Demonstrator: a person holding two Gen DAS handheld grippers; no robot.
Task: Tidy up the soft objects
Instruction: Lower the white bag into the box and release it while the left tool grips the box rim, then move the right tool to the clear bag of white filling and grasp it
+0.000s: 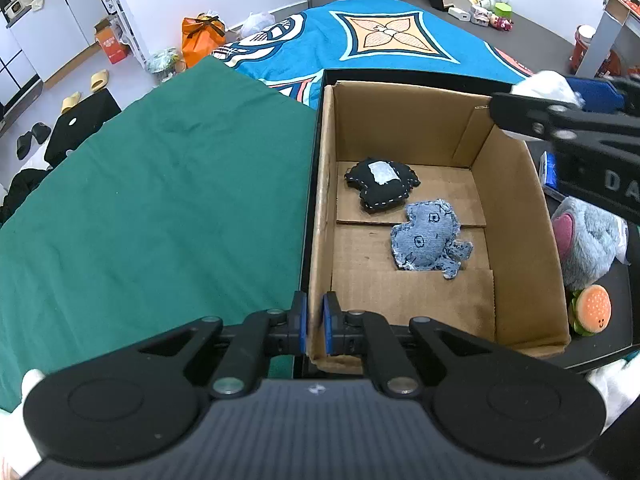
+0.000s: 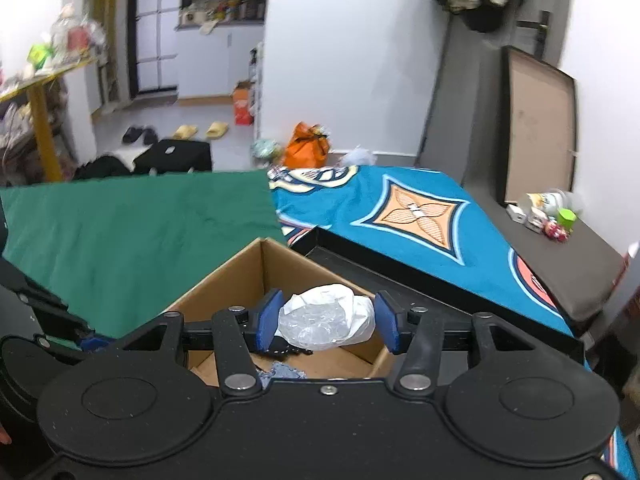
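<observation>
While the left gripper (image 1: pixel 314 326) has its jaws nearly closed on the near-left wall of the cardboard box (image 1: pixel 516 216), the right gripper (image 2: pixel 327 322) holds its jaws moderately apart, clamping a white, crinkly soft bundle (image 2: pixel 326 317), possibly plastic-wrapped, above the box. Inside lie a black stitched pillow (image 1: pixel 382 189) and a denim plush (image 1: pixel 430 238), just beside each other.

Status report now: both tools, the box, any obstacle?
Left tool shut on cardboard box wall. Right tool shut on white bundle, above box. Two cloth toys inside; nothing blocking.
</observation>
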